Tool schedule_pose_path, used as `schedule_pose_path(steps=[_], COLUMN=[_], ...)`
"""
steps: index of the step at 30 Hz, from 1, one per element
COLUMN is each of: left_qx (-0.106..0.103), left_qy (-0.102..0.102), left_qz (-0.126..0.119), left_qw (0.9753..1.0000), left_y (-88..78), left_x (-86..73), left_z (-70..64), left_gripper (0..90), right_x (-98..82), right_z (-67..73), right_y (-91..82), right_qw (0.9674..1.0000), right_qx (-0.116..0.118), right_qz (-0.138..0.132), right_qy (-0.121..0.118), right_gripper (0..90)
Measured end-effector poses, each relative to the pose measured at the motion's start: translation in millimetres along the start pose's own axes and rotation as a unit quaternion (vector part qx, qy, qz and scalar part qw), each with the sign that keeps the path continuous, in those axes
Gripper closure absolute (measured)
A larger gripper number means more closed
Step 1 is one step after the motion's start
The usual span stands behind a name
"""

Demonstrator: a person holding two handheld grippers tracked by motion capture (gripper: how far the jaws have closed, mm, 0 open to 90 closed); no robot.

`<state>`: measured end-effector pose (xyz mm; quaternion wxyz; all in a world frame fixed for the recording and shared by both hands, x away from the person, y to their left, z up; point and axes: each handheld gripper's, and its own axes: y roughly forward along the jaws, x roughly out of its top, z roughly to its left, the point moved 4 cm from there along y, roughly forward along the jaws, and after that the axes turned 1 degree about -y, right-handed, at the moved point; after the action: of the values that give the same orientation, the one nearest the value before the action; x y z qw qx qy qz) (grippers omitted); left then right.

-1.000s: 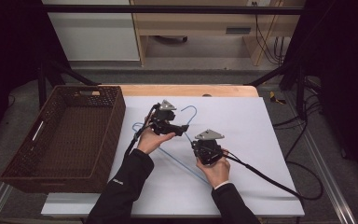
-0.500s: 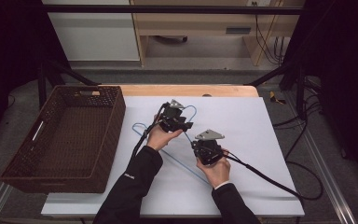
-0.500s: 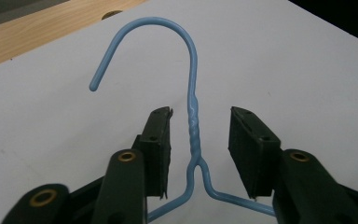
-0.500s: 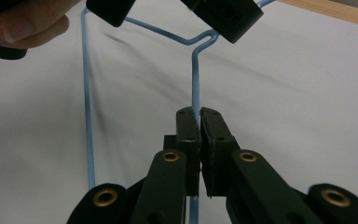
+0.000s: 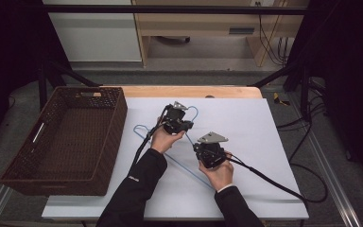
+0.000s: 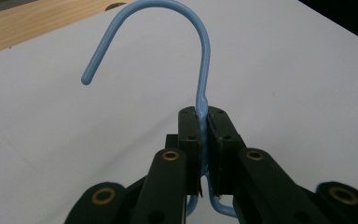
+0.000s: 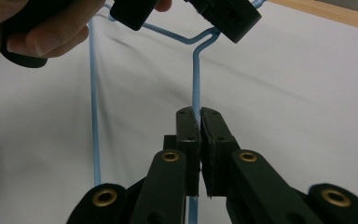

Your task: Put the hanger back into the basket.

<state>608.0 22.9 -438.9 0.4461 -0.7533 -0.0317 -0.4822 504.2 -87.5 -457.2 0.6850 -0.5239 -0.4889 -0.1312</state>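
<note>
A light blue wire hanger lies on the white tabletop. My left gripper is shut on the hanger's neck just below the hook, which curves up and to the left. The same gripper shows near the table's middle in the high view. My right gripper is shut on the hanger's sloping side wire, a little nearer the person. In the high view that gripper sits right of the left one. Beyond it, the right gripper view shows the person's hand around the left gripper.
A dark brown wicker basket stands at the table's left side. A wooden strip runs along the far edge. A black cable trails from my right gripper to the table's right edge. A cabinet and floor cables lie beyond.
My left gripper has moved a little to the right and farther from the person, carrying the hanger's neck with it. The right gripper has hardly shifted.
</note>
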Motion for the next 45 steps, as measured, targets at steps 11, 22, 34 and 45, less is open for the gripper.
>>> schedule_pose_path(steps=[11, 22, 34, 45], left_qx=[0.007, -0.001, 0.005, 0.023], left_qy=[0.018, 0.043, 0.058, 0.077], left_qz=[-0.020, -0.041, -0.051, -0.076], left_qw=[0.9996, 0.9982, 0.9970, 0.9939], left_y=[-16.5, -37.6, -50.6, -91.5], left_x=[-3.5, -11.4, -10.0, -5.2], left_z=[-11.7, -23.2, -33.5, -31.5], left_gripper=[85.7, 85.7, 85.7, 60.8], right_x=[-1.0, 2.8, 5.5, 11.2], right_z=[3.7, 2.5, 8.4, 3.3], right_y=[-7.4, -6.6, -3.3, -11.9], right_qw=[0.9998, 0.9980, 0.9959, 0.9963], right_qx=[0.015, 0.055, 0.073, 0.068], right_qz=[0.008, 0.027, 0.046, 0.050], right_qy=[0.006, 0.014, 0.027, 0.015], right_gripper=[86.6, 67.0, 87.1, 87.7])
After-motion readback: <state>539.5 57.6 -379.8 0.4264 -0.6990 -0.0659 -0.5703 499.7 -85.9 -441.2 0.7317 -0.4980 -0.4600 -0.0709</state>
